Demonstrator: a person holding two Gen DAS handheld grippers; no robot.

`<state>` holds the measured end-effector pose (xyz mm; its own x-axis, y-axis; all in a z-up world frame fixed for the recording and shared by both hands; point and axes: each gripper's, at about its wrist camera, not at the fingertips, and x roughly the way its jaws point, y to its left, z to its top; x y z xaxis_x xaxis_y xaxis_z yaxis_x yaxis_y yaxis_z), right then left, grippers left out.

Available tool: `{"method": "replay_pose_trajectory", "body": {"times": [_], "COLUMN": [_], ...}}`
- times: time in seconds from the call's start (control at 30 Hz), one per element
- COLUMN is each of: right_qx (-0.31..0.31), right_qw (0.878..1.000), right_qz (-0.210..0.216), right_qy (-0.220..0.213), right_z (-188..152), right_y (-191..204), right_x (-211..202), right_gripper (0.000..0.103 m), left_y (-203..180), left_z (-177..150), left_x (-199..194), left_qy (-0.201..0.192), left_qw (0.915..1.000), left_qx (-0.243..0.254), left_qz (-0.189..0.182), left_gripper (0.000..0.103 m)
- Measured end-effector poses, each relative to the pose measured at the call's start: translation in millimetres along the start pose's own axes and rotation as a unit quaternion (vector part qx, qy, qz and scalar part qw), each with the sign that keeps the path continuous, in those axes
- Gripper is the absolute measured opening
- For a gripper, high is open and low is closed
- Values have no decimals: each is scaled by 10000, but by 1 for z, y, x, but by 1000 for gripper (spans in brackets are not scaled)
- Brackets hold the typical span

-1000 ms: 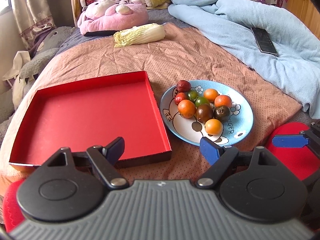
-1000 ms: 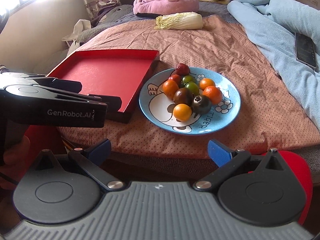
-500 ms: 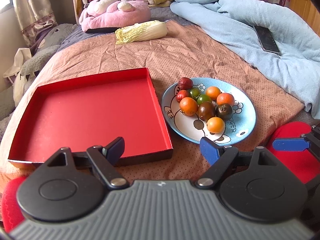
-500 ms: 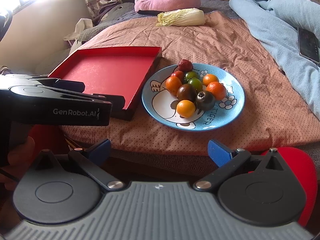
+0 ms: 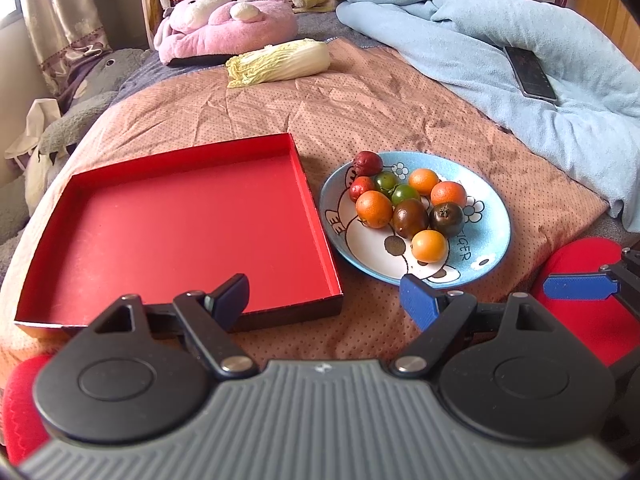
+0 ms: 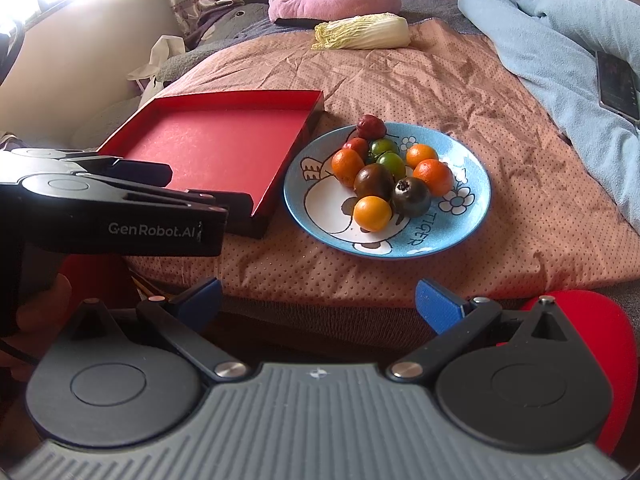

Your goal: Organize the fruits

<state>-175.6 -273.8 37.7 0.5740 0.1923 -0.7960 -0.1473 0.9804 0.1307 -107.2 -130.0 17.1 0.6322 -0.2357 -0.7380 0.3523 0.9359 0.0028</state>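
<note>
A blue cartoon plate (image 5: 494,204) (image 6: 472,196) on the bed holds several small fruits: orange ones (image 5: 429,245) (image 6: 372,213), dark brown ones (image 5: 410,217), green ones (image 5: 405,193) and red ones (image 5: 367,163). A red tray (image 5: 180,232) (image 6: 216,148), with nothing in it, lies left of the plate. My left gripper (image 5: 326,300) is open and empty, near the tray's front right corner. My right gripper (image 6: 318,300) is open and empty, short of the bed's edge, in front of the plate.
A napa cabbage (image 5: 280,64) (image 6: 362,32) lies farther back on the brown bedspread. A pink plush (image 5: 224,28) sits behind it. A light blue blanket (image 5: 520,60) with a phone (image 5: 530,72) on it covers the right side.
Both grippers have moved slightly forward toward the bed; the plate and tray sit a little lower and nearer in both views. Both stay open.
</note>
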Motion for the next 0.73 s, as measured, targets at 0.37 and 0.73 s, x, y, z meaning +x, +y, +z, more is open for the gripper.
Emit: {"method": "replay_pose_trajectory", "body": {"times": [0.37, 0.73], "right_qx": [15, 8], "right_qw": [10000, 10000], "right_qz": [17, 53], "right_qy": [11, 32], "right_z": [-1, -1], "right_y": [-1, 1], "right_x": [1, 4], "right_gripper": [103, 103], "left_y": [-3, 3], "left_z": [-1, -3], "left_x": [1, 3], "left_qy": [-5, 14], "left_qw": [10000, 10000], "left_qx": [68, -85], "left_qz": [9, -23], "left_gripper": [84, 81]}}
